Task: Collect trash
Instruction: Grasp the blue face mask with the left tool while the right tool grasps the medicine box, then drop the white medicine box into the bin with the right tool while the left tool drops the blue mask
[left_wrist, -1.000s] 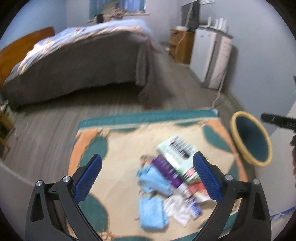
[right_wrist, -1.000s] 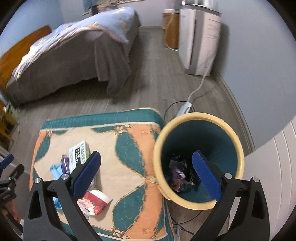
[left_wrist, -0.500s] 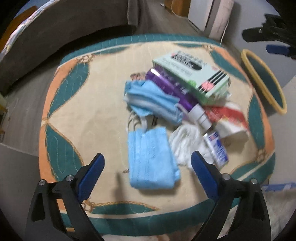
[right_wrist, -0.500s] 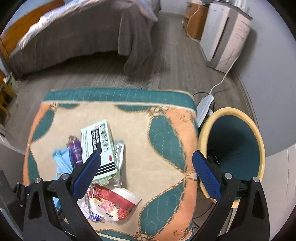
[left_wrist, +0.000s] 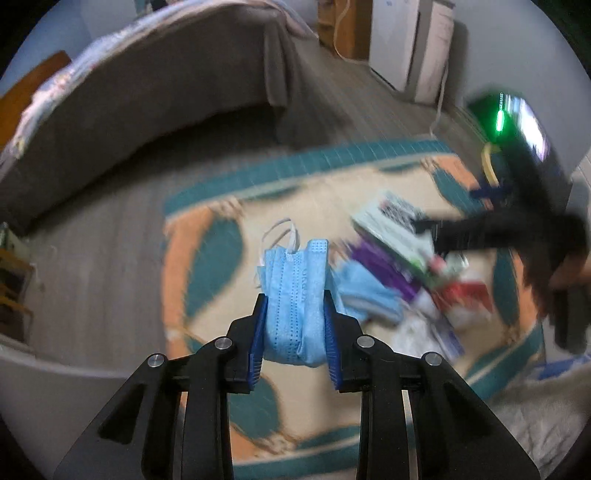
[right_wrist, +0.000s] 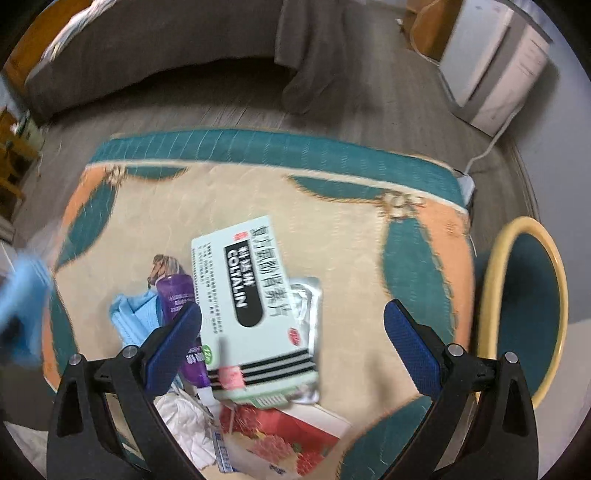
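While the left tongs (left_wrist: 294, 321) clamp a folded pale-blue paper face mask (left_wrist: 295, 295) between their blue pads, having just been closing on it, the mask hangs clear above the worktop with its white ear loops sticking out past its far end. That worktop (right_wrist: 332, 206) is a low surface covered in a cream cloth patterned with teal and orange leaf shapes and a teal border. On it lies the remaining litter: a pale-green cardboard medicine box with black stripes (right_wrist: 255, 306), a purple plastic tube (right_wrist: 181, 317) lying against the box's left side, a silver foil blister sheet (right_wrist: 308, 295) poking out from under the box's right edge, a second crumpled blue mask (right_wrist: 136, 317) left of the tube, a wad of white tissue (right_wrist: 184, 417) and a red floral packet (right_wrist: 284, 435) nearest the camera. The right tongs (right_wrist: 291, 332) hang over the box with their jaws spread wide and nothing gripped. A round teal bin with a yellow rim (right_wrist: 524, 310) stands on the floor just beside the worktop's right edge. Behind it all is a bed with a grey-brown cover (left_wrist: 147, 103).
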